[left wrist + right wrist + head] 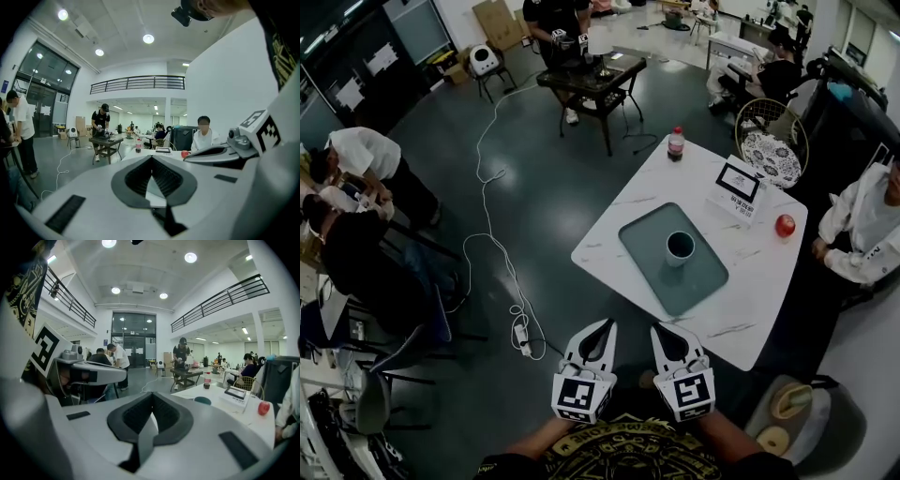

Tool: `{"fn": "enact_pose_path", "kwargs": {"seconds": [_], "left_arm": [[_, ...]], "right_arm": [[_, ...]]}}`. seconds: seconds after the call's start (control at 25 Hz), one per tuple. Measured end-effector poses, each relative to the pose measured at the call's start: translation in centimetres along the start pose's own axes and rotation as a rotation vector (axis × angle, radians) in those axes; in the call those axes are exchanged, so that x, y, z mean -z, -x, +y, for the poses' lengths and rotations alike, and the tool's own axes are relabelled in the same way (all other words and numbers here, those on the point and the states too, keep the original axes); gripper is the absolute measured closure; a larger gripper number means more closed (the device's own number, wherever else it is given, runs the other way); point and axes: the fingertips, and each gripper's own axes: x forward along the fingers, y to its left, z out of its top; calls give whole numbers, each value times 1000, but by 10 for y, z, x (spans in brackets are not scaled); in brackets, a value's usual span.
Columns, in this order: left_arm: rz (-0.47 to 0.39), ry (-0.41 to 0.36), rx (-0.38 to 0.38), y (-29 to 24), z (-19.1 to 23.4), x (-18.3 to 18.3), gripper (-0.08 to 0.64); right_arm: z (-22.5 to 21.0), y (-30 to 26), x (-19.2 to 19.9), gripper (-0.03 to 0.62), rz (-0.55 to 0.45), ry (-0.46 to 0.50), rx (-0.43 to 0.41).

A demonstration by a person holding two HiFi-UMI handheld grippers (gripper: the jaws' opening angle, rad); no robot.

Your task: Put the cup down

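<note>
White marbled table [752, 281], grey hall floor [544, 178] — pale round cup [680, 247] upright on grey-green tray [649, 242], mouth up; left gripper [608, 324] and right gripper [657, 329] pressed together, empty.

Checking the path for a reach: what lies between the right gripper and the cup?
In the head view, only a strip of bare table and the bare near end of the tray lie between the right gripper and the cup.

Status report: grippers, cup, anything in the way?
Left gripper shut, empty. Right gripper shut, empty. Cup upright on tray, both grippers short of it. Nothing in between.
</note>
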Motion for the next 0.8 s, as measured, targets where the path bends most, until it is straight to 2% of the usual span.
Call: {"fn": "enact_pose_path", "kwargs": {"seconds": [0.36,0.6,0.8], "left_arm": [[-1,18,-72,17,-20,15,549],[4,1,-67,23,-28,19,549],[13,-12,-59,27,-25,20,549]], "right_arm": [[5,23,13,584,-7,43,-65],[9,37,22,584,28,42,-83],[14,35,23,586,7,32,-84]]}}
